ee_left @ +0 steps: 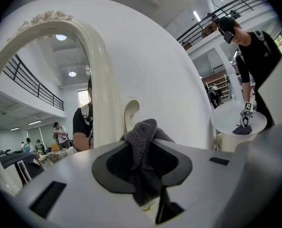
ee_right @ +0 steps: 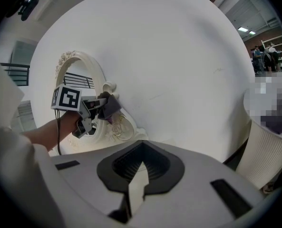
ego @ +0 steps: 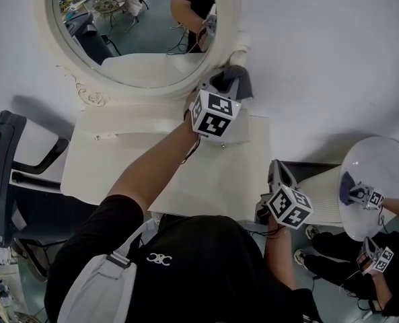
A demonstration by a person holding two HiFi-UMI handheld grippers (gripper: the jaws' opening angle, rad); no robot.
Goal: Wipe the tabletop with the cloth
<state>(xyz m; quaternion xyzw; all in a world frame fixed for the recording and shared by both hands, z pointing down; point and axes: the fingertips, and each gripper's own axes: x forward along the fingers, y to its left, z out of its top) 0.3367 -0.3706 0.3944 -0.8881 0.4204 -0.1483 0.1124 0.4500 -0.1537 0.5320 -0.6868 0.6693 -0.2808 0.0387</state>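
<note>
A grey cloth [ego: 242, 81] is clamped in my left gripper [ego: 230, 81], which is raised above the back right of the white tabletop [ego: 206, 180], beside the lower right of the oval mirror frame [ego: 234, 19]. In the left gripper view the cloth [ee_left: 143, 139] bunches up between the jaws and rises past them. The right gripper view shows that gripper [ee_right: 99, 106] with the cloth [ee_right: 110, 105] at the mirror's frame. My right gripper [ego: 278, 169] hovers at the table's right front edge, jaws together with nothing between them [ee_right: 137, 171].
A dark chair [ego: 11, 173] stands left of the table. At the right is a round white table [ego: 381, 173] where another person works with two grippers and a dark cloth [ego: 347, 184]. The white wall [ego: 320, 59] runs behind the table.
</note>
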